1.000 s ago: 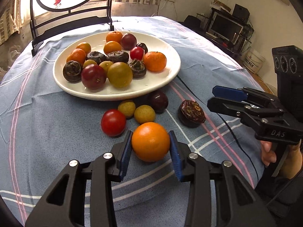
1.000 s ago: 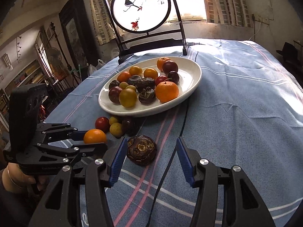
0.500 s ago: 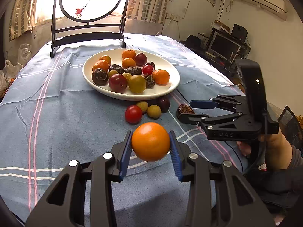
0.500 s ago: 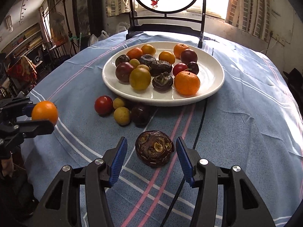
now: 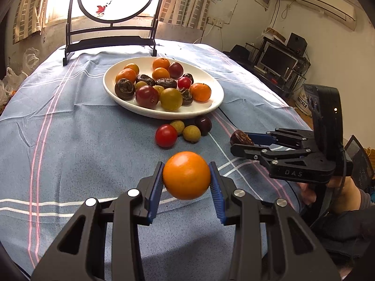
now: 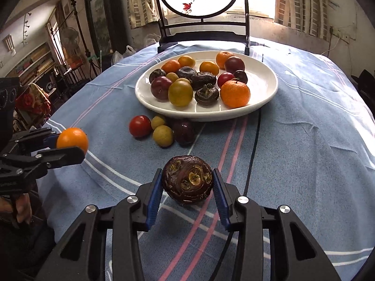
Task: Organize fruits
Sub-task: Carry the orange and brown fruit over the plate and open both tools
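My left gripper (image 5: 186,178) is shut on an orange (image 5: 186,175) and holds it above the blue cloth; it also shows in the right wrist view (image 6: 72,140). My right gripper (image 6: 187,182) is shut on a dark brown water chestnut (image 6: 187,179), lifted off the cloth; it also shows in the left wrist view (image 5: 241,138). A white plate (image 5: 211,107) holds several oranges, plums, chestnuts and small tomatoes. In front of the plate lie a red tomato (image 5: 166,135), two yellow-green longans (image 5: 191,134) and a dark plum (image 5: 203,124).
A black chair with a round painted back (image 5: 112,0) stands at the far table edge. A black cable (image 6: 254,145) runs over the cloth right of the loose fruit. Shelves and a monitor (image 5: 279,58) stand off to the right.
The left gripper lifted the orange up and back from the cloth. The right gripper closed on the water chestnut and raised it.
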`<state>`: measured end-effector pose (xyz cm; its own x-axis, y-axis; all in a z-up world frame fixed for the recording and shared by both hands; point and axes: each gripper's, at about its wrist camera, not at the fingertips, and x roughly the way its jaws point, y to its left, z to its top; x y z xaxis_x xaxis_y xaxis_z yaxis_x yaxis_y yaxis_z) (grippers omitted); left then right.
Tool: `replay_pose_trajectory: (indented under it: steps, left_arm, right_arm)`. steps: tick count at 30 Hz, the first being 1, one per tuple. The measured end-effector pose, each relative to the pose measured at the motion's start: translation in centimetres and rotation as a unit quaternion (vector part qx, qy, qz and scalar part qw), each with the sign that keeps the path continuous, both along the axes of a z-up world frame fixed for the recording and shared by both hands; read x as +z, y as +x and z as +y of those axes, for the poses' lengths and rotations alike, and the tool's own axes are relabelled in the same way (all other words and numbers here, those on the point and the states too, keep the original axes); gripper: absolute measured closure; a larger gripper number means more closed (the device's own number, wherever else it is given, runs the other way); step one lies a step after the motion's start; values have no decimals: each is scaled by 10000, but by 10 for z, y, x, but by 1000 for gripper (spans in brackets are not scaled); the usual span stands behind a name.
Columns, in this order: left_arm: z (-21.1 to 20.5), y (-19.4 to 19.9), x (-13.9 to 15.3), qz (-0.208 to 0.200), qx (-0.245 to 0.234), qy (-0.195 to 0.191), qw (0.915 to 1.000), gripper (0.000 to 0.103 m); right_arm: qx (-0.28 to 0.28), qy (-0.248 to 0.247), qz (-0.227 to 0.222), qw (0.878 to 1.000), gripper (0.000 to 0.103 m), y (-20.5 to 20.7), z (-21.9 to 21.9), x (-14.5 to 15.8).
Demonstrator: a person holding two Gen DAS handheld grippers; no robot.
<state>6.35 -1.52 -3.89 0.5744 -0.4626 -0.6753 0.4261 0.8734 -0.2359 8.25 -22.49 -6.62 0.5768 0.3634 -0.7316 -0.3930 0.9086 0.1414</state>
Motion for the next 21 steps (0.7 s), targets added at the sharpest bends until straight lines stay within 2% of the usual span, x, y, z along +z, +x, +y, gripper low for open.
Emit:
replay_pose_trajectory:
  steps: [6,10,15,18,21]
  left_arm:
    - [2,4,3,-18,46,-131,9999,66]
    - [2,27,22,-140,73,-162,9997,66]
    - [-13,83,55,-364,110,57,9993,66]
    - [-23,122,60,-287,225,87,9993,66]
    - [-28,156,56,-208,390,77,9990,66]
  right_arm:
    - [-219,360,-161,9990,62,-12,-20,15]
    - [-366,557,-510,9965,61,-4,-36,49]
    - [-462,718,-721,9937,61,38,-41,94]
    - [-543,782,-623,9935,61,77,-37,99]
    - [-582,614,-596,9946,61,107,-28,93]
